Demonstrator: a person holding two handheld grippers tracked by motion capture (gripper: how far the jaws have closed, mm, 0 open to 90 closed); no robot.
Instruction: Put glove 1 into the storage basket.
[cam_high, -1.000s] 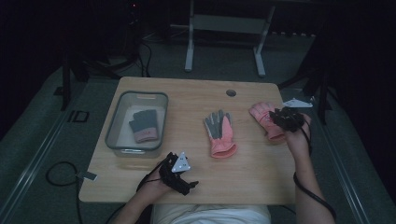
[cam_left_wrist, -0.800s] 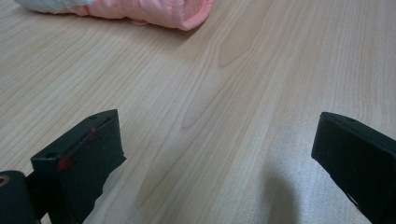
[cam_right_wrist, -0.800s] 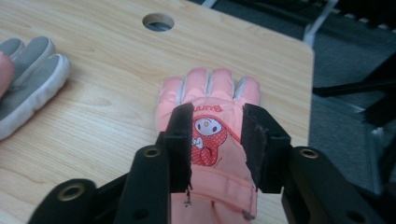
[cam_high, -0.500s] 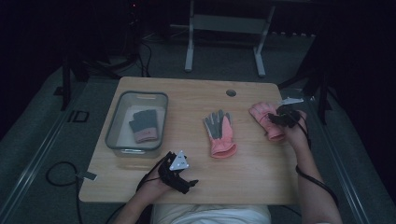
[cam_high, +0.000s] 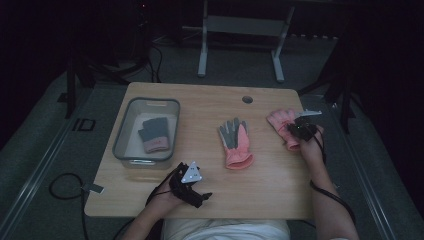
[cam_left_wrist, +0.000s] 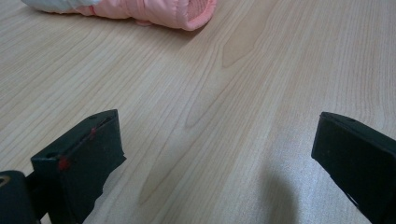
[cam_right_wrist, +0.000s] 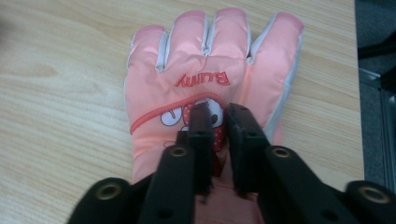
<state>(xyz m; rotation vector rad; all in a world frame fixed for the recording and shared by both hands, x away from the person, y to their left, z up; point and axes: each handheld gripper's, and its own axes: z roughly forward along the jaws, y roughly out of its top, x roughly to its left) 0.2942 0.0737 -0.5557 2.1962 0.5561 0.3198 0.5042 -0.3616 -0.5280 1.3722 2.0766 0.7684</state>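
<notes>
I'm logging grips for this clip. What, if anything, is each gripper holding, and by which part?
The right gripper pinches a fold on the back of the pink glove. The left gripper is open, holding nothing.

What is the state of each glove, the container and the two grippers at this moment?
Right gripper: jaws have just been closing, pinching fabric on the back of the pink glove.
Pink glove: flat on the table, back up, near the right edge.
Middle glove: flat on the table, grey palm up, untouched.
Container: open, holds a dark glove.
Left gripper: open, nothing between the jaws, low over the table.
</notes>
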